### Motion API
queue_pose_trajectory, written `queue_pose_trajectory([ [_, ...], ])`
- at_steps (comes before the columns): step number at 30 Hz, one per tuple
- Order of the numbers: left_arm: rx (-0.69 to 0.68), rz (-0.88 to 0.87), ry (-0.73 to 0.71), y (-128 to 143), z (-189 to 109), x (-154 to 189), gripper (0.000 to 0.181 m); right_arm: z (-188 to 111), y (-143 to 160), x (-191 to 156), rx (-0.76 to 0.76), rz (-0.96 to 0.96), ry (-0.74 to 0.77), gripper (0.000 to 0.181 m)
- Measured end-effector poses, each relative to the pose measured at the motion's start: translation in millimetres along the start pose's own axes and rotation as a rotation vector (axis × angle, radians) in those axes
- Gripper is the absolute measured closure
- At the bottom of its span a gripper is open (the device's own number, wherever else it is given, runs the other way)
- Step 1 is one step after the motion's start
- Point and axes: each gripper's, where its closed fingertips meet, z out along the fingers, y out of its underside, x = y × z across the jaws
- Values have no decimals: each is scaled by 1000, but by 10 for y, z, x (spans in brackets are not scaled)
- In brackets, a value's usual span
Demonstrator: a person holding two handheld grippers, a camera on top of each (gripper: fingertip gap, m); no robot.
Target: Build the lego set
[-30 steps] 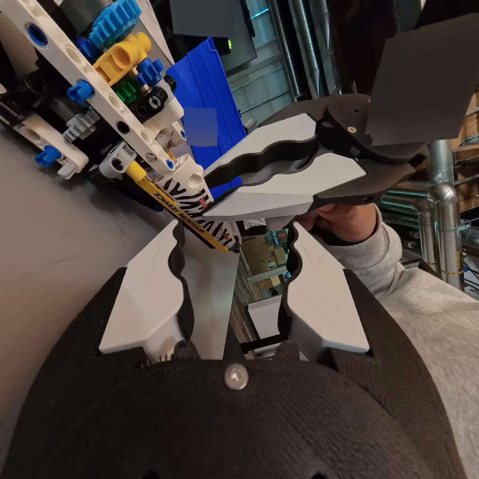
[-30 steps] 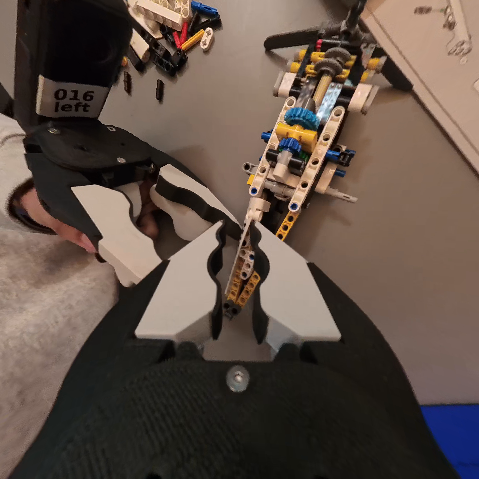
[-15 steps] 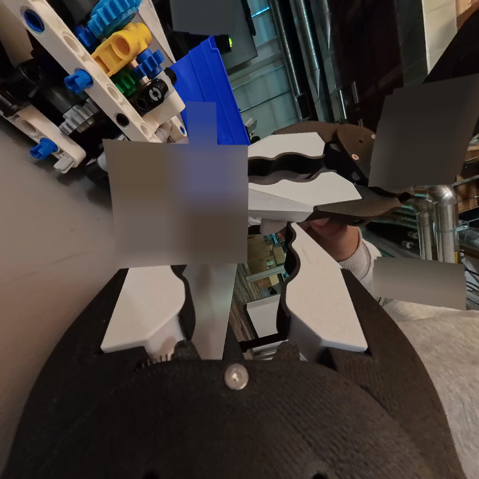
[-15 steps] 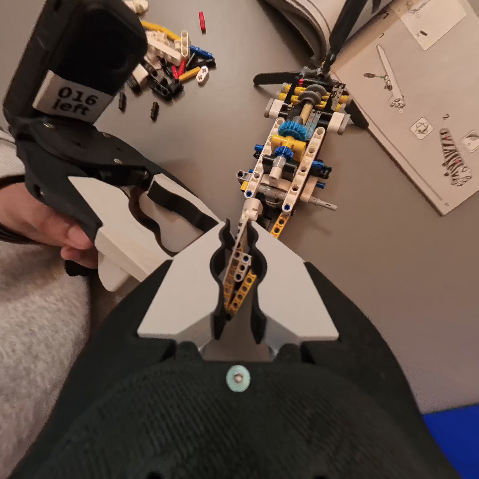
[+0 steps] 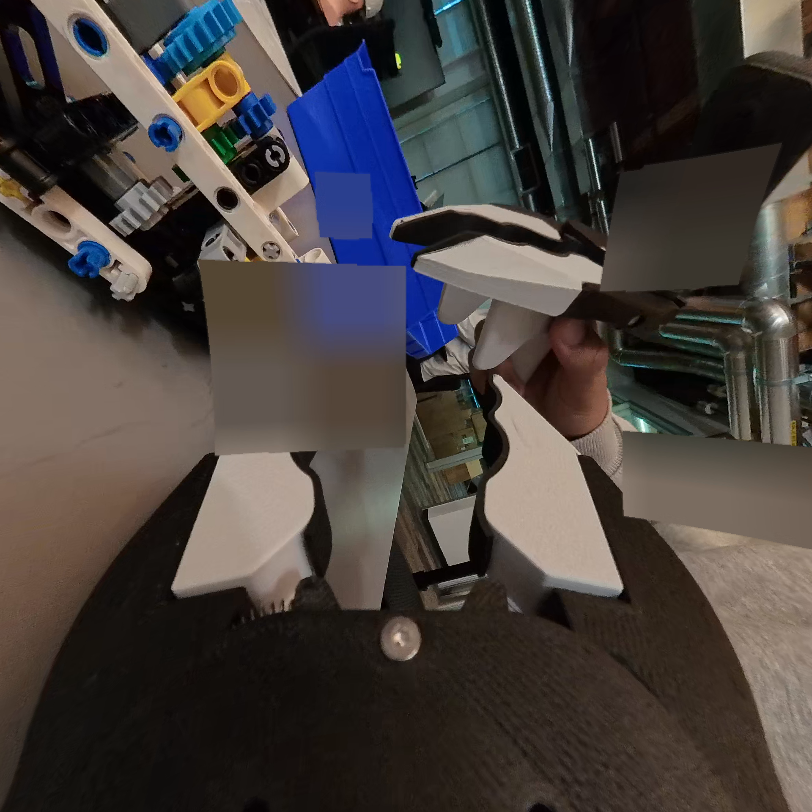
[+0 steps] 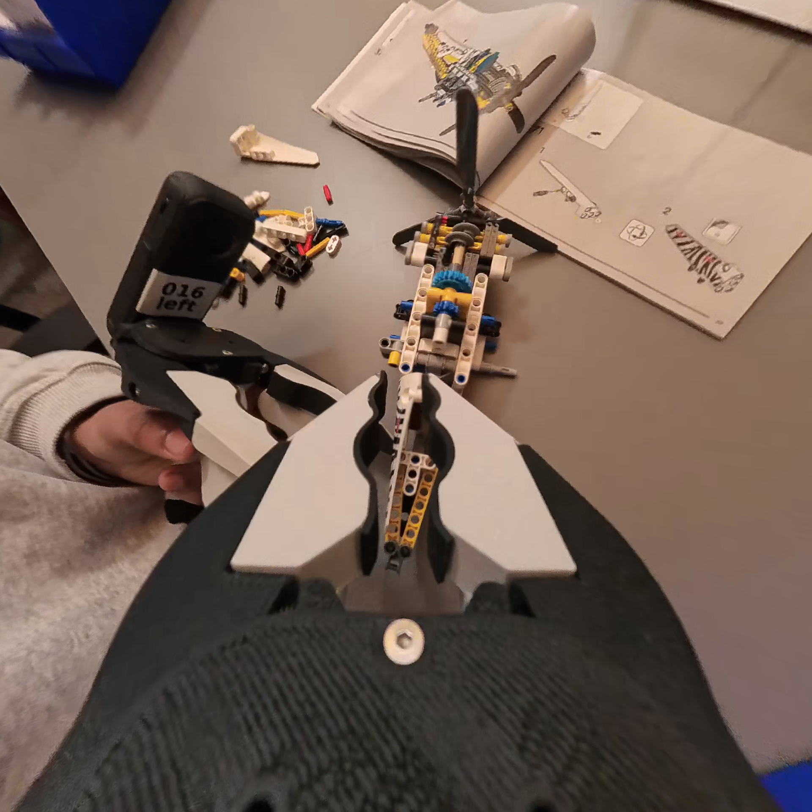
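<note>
Right tongs [image 6: 402, 386] clamping striped lego tail [image 6: 406, 461], labelled left tongs [image 5: 395, 439] empty

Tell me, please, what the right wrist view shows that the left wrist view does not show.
Only the right wrist view shows the open instruction booklet, the pile of loose pieces, a single white panel on the grey table, and the striped tail section clamped in the right gripper.

Only the left wrist view shows the pipes in the background, and the left gripper open and empty.

Both show the lego model, the blue bin, and both grippers.
</note>
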Motion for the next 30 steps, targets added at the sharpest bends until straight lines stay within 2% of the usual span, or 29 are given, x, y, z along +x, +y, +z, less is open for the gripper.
queue_pose_trajectory([
  [7,3,7,-17,5,-56,-16,105,-42,241,125,14,141,-10,158],
  [9,13,30,-27,-10,-87,-16,103,-22,390,94,-10,194,-50,145],
  [13,20,103,-82,-2,-221,-37,105,5,556,-55,25,281,-162,139],
  [15,52,165,-117,-72,-357,-45,106,33,557,-168,63,313,-232,136],
  [18,171,262,-209,-312,-645,-79,108,109,510,-387,123,332,-331,134],
  [20,207,315,-262,-403,-805,-91,109,191,493,-494,151,321,-353,132],
  [26,125,500,-421,-393,-970,-186,112,337,396,-928,252,334,-547,134],
  [30,136,567,-495,-492,-1032,-231,121,400,387,-898,305,350,-531,136],
])
